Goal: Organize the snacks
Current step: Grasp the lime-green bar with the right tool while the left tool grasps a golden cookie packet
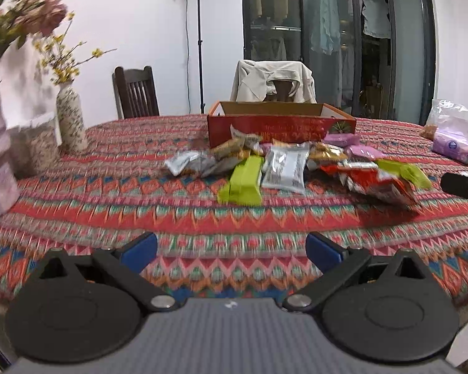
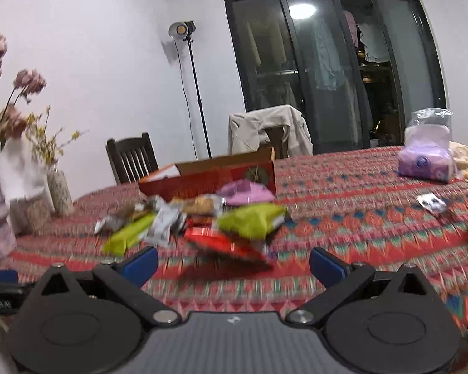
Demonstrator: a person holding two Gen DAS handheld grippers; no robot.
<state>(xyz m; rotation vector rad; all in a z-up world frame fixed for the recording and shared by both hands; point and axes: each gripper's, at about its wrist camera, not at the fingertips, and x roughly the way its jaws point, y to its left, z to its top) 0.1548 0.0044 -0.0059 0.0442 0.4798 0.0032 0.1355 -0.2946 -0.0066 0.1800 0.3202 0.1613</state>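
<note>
1. Left hand-held gripper is released, blue fingers spread wide, empty, hovering over the bench with its patterned cloth.
2. Right hand-held gripper is also released and empty, fingers wide apart.
3. Snack pile lies mid-bench at 12 o'clock from the left gripper, well apart from it.
4. Pile includes a green packet, a silver packet, a red packet and pink packets.
5. Red open box sits just behind the pile, touching its far edge.
6. In the right wrist view the red packet is nearest, at 12 o'clock, blurred.
7. Vases with flowers at 10 o'clock; purple tissue pack at 2 o'clock.
</note>
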